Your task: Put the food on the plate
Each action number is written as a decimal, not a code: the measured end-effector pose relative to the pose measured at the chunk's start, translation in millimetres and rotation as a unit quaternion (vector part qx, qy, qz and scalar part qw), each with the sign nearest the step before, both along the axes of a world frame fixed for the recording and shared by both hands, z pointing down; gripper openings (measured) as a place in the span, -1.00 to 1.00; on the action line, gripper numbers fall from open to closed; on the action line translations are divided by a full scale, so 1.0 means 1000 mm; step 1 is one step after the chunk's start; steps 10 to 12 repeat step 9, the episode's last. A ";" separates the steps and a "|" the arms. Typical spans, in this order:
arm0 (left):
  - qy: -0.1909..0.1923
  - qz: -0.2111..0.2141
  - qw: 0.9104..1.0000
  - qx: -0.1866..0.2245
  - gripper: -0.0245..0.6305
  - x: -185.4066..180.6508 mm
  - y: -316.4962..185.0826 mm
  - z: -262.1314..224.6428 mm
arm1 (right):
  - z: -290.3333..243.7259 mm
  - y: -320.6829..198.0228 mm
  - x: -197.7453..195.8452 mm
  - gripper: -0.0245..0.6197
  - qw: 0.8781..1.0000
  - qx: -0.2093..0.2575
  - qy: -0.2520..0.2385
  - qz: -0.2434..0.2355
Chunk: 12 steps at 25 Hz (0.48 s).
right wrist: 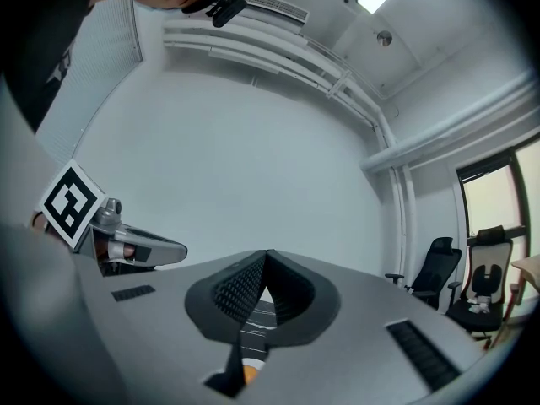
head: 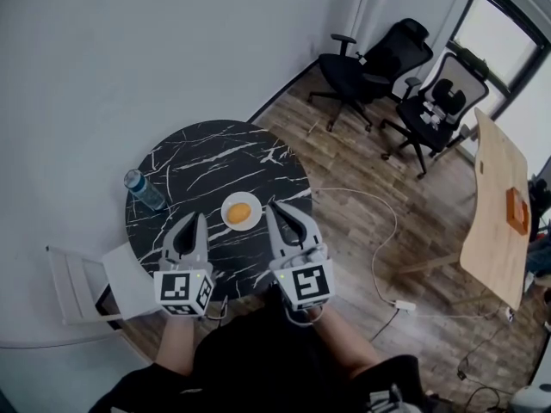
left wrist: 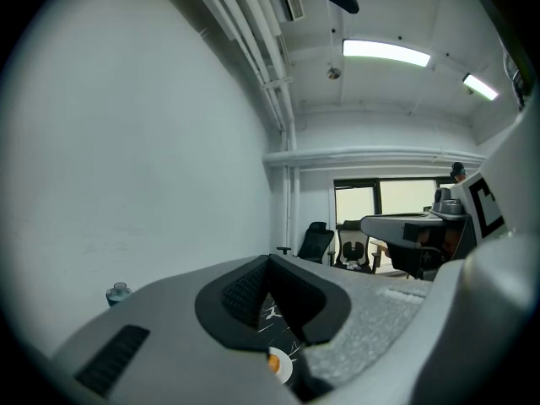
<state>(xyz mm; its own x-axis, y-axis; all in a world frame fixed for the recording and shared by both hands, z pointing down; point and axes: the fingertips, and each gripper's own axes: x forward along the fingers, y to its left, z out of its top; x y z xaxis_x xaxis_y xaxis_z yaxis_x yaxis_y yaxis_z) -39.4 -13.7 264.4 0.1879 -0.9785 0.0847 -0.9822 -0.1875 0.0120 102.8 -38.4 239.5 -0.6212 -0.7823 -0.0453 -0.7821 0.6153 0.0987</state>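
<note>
Far left, beside the tabletop (head: 215, 157), a white chair (head: 82, 282) on the floor. At the left edge of that round black marble tabletop, a water bottle (head: 145, 189), upright. Holds the left gripper (head: 196, 221) over the near left part of the tabletop, fingers pressed together with nothing between them, tips aimed toward the plate (head: 243, 197) yet apart from it. Toward the tabletop's near edge, between the two grippers' tips, that white plate, with the orange food (head: 239, 212) lying in its middle. Holds the right gripper (head: 274, 207) just right of the plate, fingers likewise closed and empty, tips near the rim. Farther right, a white cable (head: 383, 231) on the wooden floor; beyond, two black office chairs (head: 379, 63) by the window (head: 508, 33), and a light wooden table (head: 495, 205) at the right edge.
</note>
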 end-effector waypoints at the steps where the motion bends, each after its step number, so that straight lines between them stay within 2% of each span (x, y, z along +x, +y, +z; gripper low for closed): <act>1: 0.000 0.001 1.000 -0.001 -0.93 0.001 -0.001 0.001 | 0.000 0.000 0.001 -0.93 1.000 0.000 0.000 0.000; 12: 0.000 0.004 1.000 -0.006 -0.93 0.005 -0.014 0.006 | 0.005 -0.013 0.004 -0.94 1.000 -0.005 0.005 -0.001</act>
